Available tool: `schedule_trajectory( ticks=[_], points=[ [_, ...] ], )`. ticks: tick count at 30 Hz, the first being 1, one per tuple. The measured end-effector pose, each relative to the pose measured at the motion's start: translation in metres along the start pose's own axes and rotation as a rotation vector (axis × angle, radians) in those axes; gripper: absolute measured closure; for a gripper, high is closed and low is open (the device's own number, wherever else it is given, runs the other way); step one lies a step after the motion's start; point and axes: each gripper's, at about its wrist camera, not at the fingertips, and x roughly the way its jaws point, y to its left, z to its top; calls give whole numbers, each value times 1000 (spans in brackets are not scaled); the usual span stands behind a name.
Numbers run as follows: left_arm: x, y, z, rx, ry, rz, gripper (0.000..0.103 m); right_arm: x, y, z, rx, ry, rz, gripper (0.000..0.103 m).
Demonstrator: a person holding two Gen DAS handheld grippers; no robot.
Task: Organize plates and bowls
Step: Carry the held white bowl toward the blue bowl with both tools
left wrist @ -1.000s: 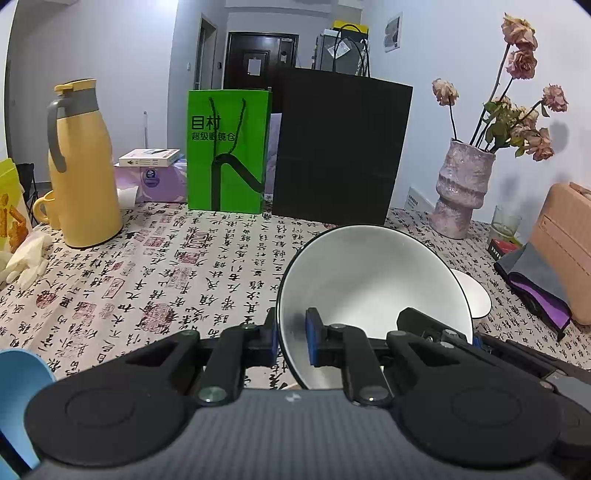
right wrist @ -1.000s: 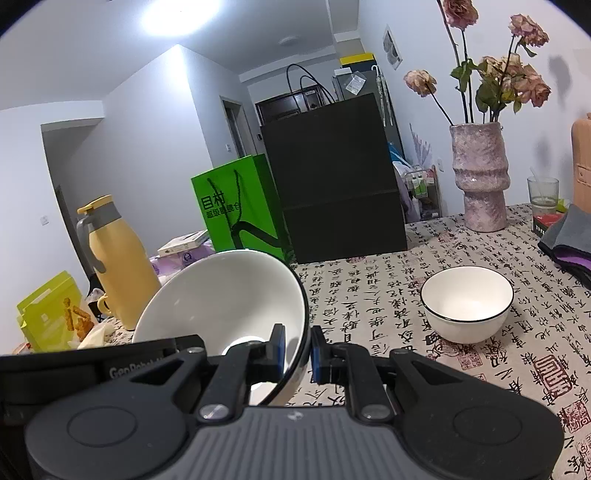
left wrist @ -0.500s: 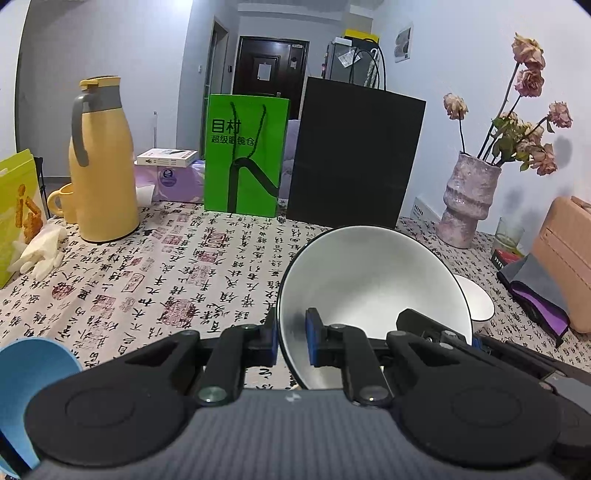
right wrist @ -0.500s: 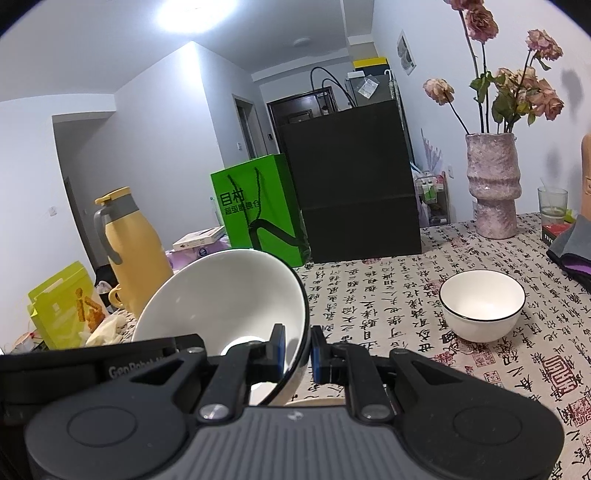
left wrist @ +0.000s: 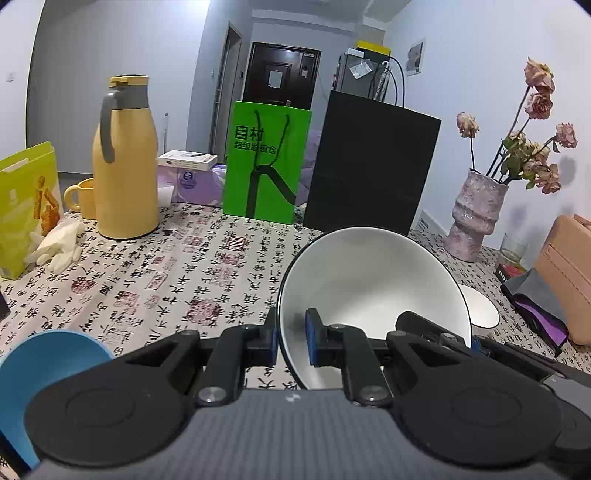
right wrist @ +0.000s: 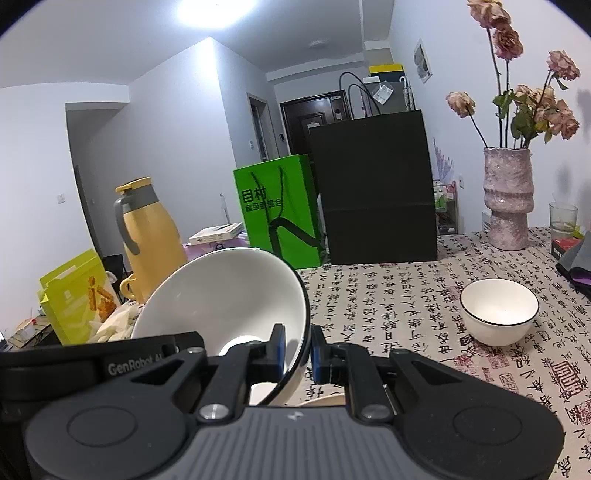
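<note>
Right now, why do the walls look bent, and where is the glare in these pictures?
Both wrist views use fisheye lenses, bowing straight edges and darkening corners. In the right wrist view the ceiling light blows out to white glare; in the left wrist view the large white bowl is evenly lit and sharp.

white bowls (right wrist: 229,295): 2 | blue bowl (left wrist: 48,362): 1 | jug (left wrist: 125,162): 1 | vase (right wrist: 508,199): 1

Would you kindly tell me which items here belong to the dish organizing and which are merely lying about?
Belonging to the job:
large white bowl
small white bowl
blue bowl

Lying about:
yellow jug
green bag
black bag
vase
snack box
</note>
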Motion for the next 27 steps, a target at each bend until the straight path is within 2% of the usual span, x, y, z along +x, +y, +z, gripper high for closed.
schedule_trajectory(
  ticks=[27],
  points=[
    [-27,52,-4,-51,-20,42,89,-3,53,-8,-47,10,52,89]
  ],
)
